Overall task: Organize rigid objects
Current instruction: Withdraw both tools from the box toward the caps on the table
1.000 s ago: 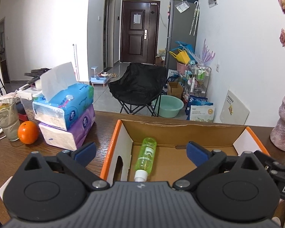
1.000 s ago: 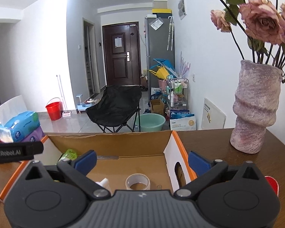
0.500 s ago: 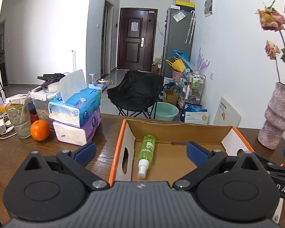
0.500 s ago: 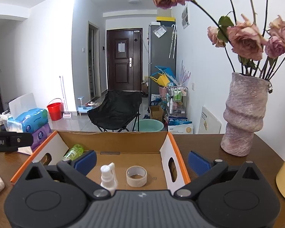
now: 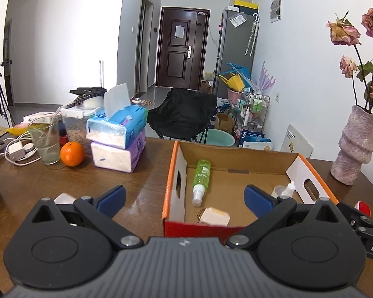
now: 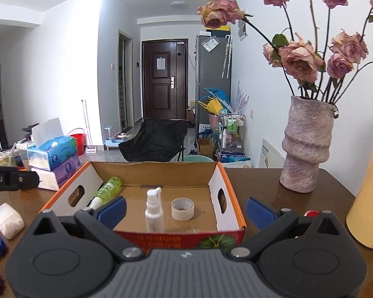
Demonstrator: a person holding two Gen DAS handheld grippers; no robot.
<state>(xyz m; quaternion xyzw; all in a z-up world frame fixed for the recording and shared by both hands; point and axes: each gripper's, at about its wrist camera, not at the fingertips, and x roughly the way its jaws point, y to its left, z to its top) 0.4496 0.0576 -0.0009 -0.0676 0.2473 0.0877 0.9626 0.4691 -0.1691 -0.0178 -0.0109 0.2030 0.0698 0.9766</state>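
Jaws apart, box [image 6: 227,193], two bottles, one tape [image 6: 182,209]

Cardboard box [image 6: 232,198] holds lying green bottle [image 6: 108,186], upright white bottle [image 6: 153,211], probably tape [image 6: 182,209].

Both views are bright and evenly lit with soft, pale daylight. The white walls [image 6: 69,74] look slightly washed out. A glossy sheen streaks the tabletop [image 5: 146,188]. Shadows are faint. Fisheye curvature bends the edges, with dark vignetted corners. Focus is sharp throughout.
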